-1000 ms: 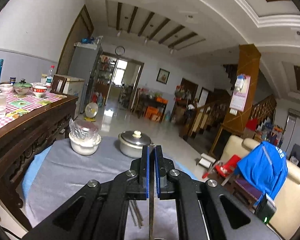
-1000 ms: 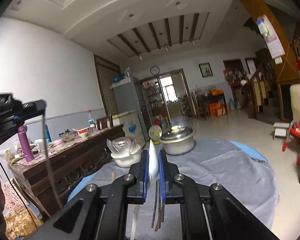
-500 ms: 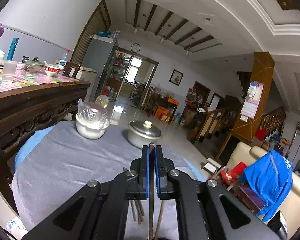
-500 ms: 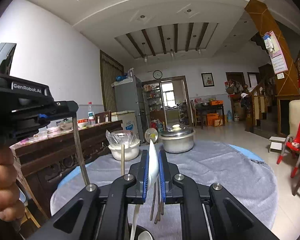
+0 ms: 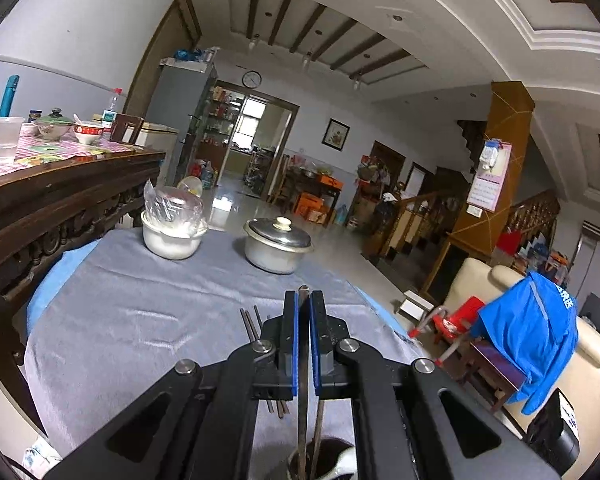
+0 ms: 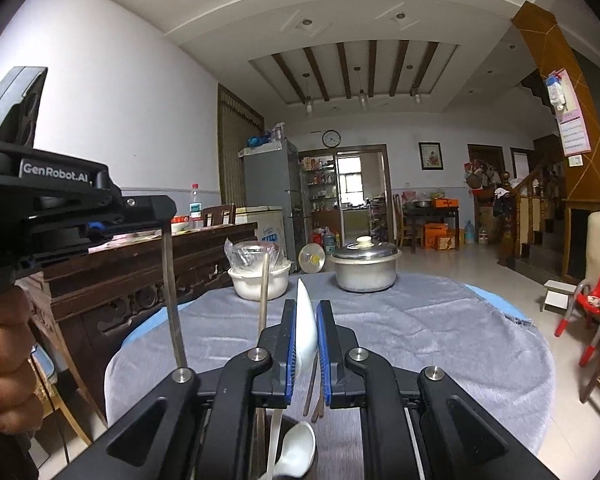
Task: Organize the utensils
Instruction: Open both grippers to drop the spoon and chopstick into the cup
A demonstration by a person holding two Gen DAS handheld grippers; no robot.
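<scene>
My left gripper [image 5: 304, 300] is shut on a thin dark chopstick [image 5: 302, 400] that stands upright between its pads. Its lower end reaches into a dark cup [image 5: 332, 446] at the bottom edge. From the right wrist the left gripper [image 6: 162, 210] shows at the left, a hand on its handle, its chopstick [image 6: 174, 304] hanging down. My right gripper [image 6: 308, 312] is shut on a white ceramic spoon [image 6: 306, 332] held on edge above the cup [image 6: 290, 420]. A second white spoon [image 6: 298, 448] and a pale chopstick [image 6: 264, 296] stand in the cup. Loose chopsticks [image 5: 250, 324] lie on the grey cloth.
A round table under a grey cloth [image 6: 440, 340] bears a lidded metal pot [image 6: 366, 270] and a white bowl with a plastic bag [image 6: 258, 278] at its far side. A dark carved wooden table [image 5: 60, 196] stands close on the left. A sofa with a blue jacket [image 5: 532, 332] is at the right.
Both grippers have sunk toward the table, and the cup with its spoon now shows under them. The left gripper with its chopstick has come lower in the right view. Both grips are unchanged.
</scene>
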